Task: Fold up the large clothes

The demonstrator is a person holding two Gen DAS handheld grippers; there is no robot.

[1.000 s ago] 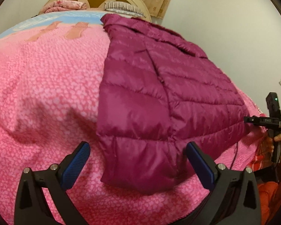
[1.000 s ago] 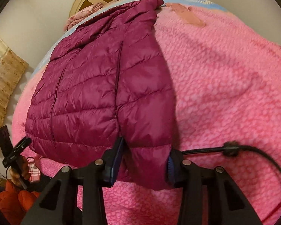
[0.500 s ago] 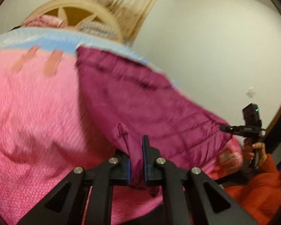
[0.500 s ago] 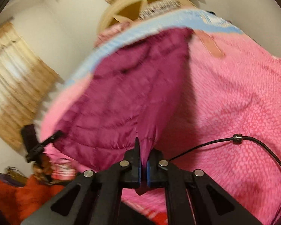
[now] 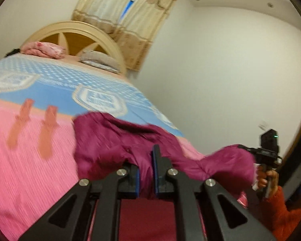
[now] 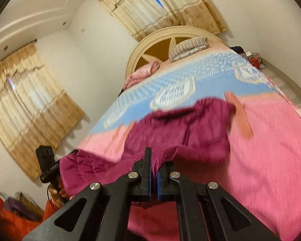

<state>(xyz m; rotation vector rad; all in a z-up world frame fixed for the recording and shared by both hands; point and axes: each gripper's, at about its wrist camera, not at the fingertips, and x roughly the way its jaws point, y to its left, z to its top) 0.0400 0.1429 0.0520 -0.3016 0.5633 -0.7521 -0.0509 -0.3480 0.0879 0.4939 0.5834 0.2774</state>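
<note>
Two hand-held grippers over bed (image 5: 30,172) w/ pink blanket. L gripper (image 5: 146,172) clamped on magenta jacket (image 5: 110,140) hem; R gripper (image 6: 154,172) likewise pinching hem. Jacket's near edge lifted off bed, far end on blanket. Blurred.

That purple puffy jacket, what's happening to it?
A person is folding it on the bed. They hold a claw in each hand, and both are clamped on the bottom edge of the jacket. The left claw and the right claw have that end raised off the pink blanket, while the far end lies on the bed. The fold isn't finished yet.
</note>
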